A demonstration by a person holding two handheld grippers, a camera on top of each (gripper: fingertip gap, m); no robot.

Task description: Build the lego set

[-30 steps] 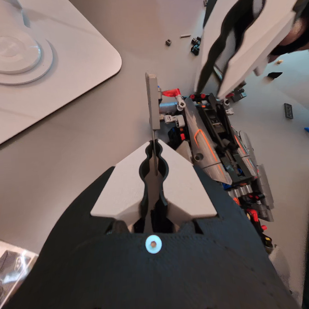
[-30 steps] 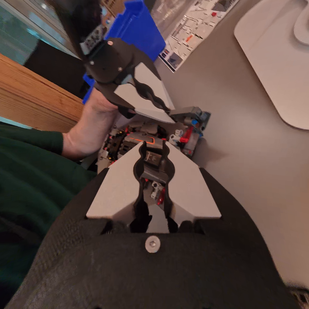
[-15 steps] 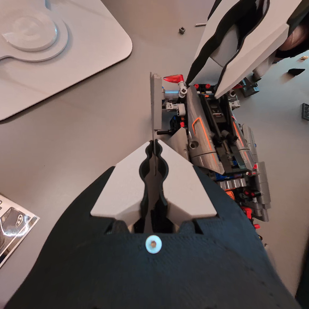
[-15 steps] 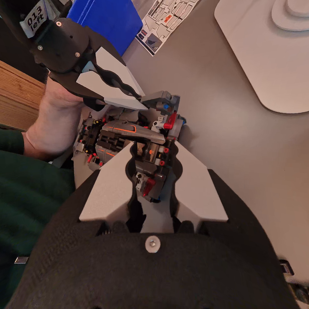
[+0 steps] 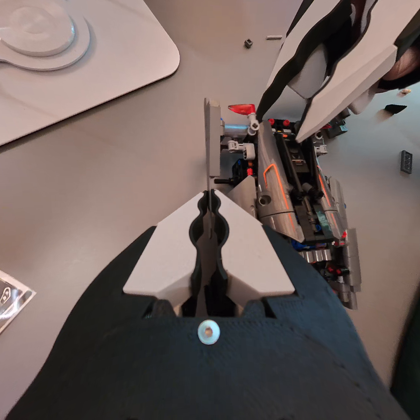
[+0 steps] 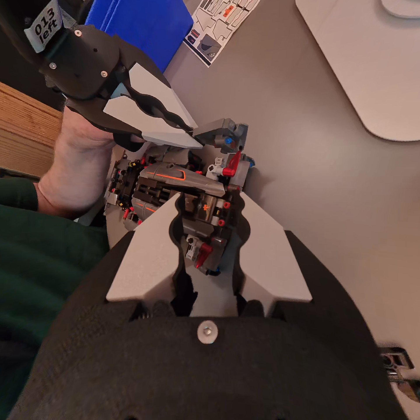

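Note:
A grey and black lego car model [image 5: 293, 195] with orange lines lies on the grey table. My left gripper [image 5: 209, 193] is shut on the thin edge of a grey panel [image 5: 212, 141] that stands on edge against the model's left side. In the right wrist view the left gripper [image 6: 196, 138] holds this panel [image 6: 216, 130] at the model's far side. My right gripper [image 6: 210, 194] is open, its jaws set over the model's [image 6: 181, 181] near end with the red pieces. It also shows in the left wrist view [image 5: 279, 127], above that end.
A white stand base [image 5: 79, 75] lies at the far left, also in the right wrist view [image 6: 375, 79]. A blue bin [image 6: 141, 29] and a sticker sheet [image 6: 218, 29] lie beyond the model. Small loose pieces [image 5: 406, 162] lie around. A person's hand [image 6: 75, 163] holds the left gripper. Across from one pair of fingers to the other is roughly 8 centimetres.
My right gripper has opened wider and come down over the model's end. My left gripper has kept its hold on the grey panel and drawn slightly closer to the model.

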